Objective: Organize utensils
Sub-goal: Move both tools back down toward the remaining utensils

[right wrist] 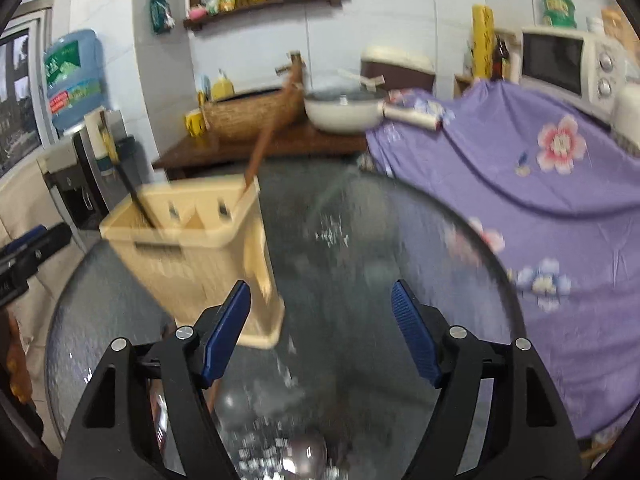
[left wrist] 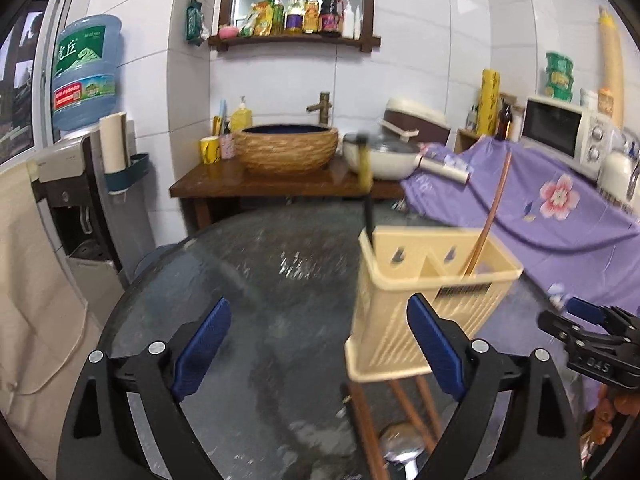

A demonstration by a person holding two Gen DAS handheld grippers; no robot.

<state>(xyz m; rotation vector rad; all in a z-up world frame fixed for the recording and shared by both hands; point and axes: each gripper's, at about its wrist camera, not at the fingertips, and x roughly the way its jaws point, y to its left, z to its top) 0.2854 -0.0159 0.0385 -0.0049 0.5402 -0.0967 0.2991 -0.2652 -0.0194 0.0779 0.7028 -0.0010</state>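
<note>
Spoon bowl [left wrist: 402, 438] lies nearest the L cam, on the glass table [left wrist: 240, 280] just in front of the cream holder [left wrist: 424, 296], w/ a few brown wooden sticks [left wrist: 404, 400], likely chopsticks, beside it, their far ends hidden behind the holder base. Holder is the landmark: two compartments, a black-handled utensil [left wrist: 367, 200] standing in its left one, a brown stick [left wrist: 490, 216] leaning out of its right one.

L gripper [left wrist: 320, 344] has jaws spread wide, nothing between them, its right pad overlapping the holder's front in view; contact can't be told. R gripper [right wrist: 322, 328] also spread, empty, to the right of the holder.

Risks, as I judge: holder looks light and tall, so a nudge from either pad could tip it and spill what's in. Glass is slick; spoon may skid when pinched. Both views blurred, so aim is uncertain.
</note>
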